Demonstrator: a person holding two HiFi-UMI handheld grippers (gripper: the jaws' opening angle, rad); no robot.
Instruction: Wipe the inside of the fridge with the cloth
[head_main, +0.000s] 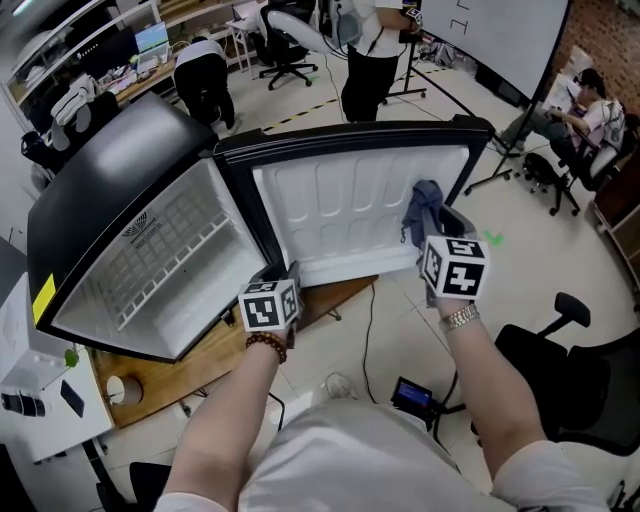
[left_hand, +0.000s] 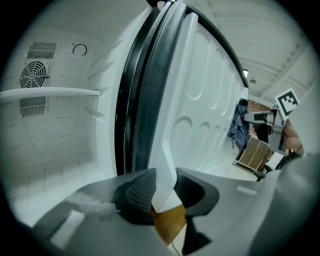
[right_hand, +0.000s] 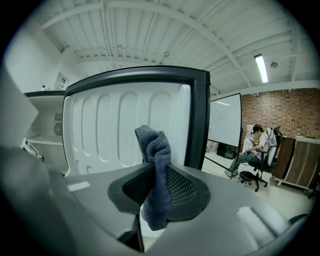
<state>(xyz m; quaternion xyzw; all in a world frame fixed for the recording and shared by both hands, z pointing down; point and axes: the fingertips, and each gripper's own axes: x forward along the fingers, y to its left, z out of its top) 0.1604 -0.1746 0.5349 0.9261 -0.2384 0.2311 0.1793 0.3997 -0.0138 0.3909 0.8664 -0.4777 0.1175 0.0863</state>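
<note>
While the left tongs (left_hand: 164, 192) clamp the white lower edge of the open fridge door (head_main: 340, 215), the right tongs (right_hand: 157, 195) pinch the blue cloth (right_hand: 155, 150) — bunched against the door's inner liner, seemingly touching it near the right side.

Black-and-white marker cubes (head_main: 268, 306) top the left tool (left_hand: 164, 192) and right tool (right_hand: 157, 192), with bead bracelet (head_main: 266, 346), silver watch (head_main: 459, 318), pale shirt (head_main: 350, 460).

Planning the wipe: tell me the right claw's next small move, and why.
Probably push the cloth onto the door liner and begin a stroke. The right claw is shut on the cloth, close by the liner, and the left claw grips the door's edge, so the door looks steadied.
</note>
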